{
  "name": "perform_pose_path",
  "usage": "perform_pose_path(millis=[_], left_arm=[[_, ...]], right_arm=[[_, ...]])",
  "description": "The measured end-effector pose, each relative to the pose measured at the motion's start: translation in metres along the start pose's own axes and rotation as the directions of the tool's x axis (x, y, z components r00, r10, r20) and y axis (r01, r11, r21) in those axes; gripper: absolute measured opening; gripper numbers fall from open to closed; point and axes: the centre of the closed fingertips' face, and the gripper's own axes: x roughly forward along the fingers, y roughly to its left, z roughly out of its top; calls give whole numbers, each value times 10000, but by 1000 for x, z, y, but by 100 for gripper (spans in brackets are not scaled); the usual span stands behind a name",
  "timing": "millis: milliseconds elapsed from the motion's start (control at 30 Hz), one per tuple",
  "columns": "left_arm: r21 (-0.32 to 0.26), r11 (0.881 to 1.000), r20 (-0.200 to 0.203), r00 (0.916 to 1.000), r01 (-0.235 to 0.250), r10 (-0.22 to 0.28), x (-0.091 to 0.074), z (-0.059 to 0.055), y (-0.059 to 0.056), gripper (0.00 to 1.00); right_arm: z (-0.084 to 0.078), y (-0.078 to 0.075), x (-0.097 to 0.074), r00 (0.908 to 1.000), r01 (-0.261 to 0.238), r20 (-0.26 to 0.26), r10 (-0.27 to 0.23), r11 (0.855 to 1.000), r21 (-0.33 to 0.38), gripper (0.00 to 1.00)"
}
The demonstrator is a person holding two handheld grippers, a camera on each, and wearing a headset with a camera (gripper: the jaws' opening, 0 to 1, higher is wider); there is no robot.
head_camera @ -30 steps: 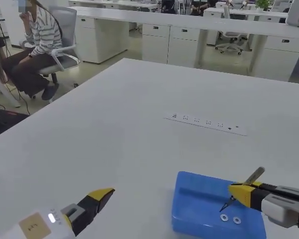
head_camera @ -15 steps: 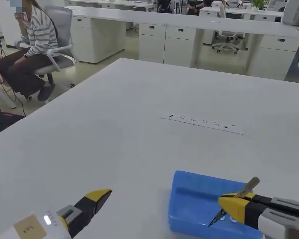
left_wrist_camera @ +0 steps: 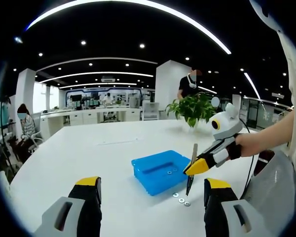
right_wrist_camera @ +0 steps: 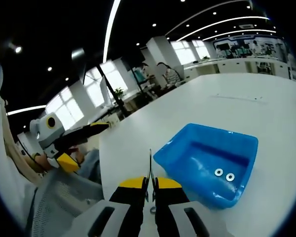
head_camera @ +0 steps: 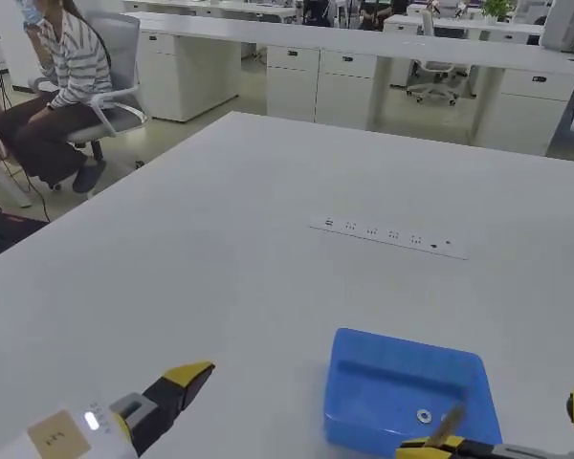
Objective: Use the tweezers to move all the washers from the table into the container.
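My right hand-held gripper [right_wrist_camera: 149, 183] is pinched narrow on the tweezers [right_wrist_camera: 150, 167], which stick straight out ahead of its jaws. In the left gripper view the tweezers point down at the counter [head_camera: 220, 268], their tips just above a small cluster of loose washers [left_wrist_camera: 181, 200]. That cluster lies just beside the near edge of the blue container [right_wrist_camera: 207, 158].

From the right hand-held gripper, the container sits ahead and to the right. Two washers [right_wrist_camera: 218, 172] lie side by side on its floor, near the far wall.

My left hand-held gripper [left_wrist_camera: 151, 182] is spread wide and holds nothing. It is held low over the counter, with the container straight ahead between its jaws and the right hand-held gripper off to its right.

Beyond the container, well away from both hand-held grippers, a white power strip [head_camera: 387, 236] lies flat on the counter. Far off to the left, past the counter's edge, a person in a striped top [head_camera: 62, 76] sits on an office chair.
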Motion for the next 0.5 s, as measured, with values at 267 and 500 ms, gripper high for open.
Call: perform_pose_path(millis=[267,500], left_arm=[[4,10000,-41,10000,11,-11,0,-1,1,87],[31,10000,-81,10000,6,-6,0,-1,1,87]], right_arm=[[-13,-1,6,9994,-67,-340,76,9996,276,4],[-21,0,10,9974,-105,-712,100,9999,-74,4]])
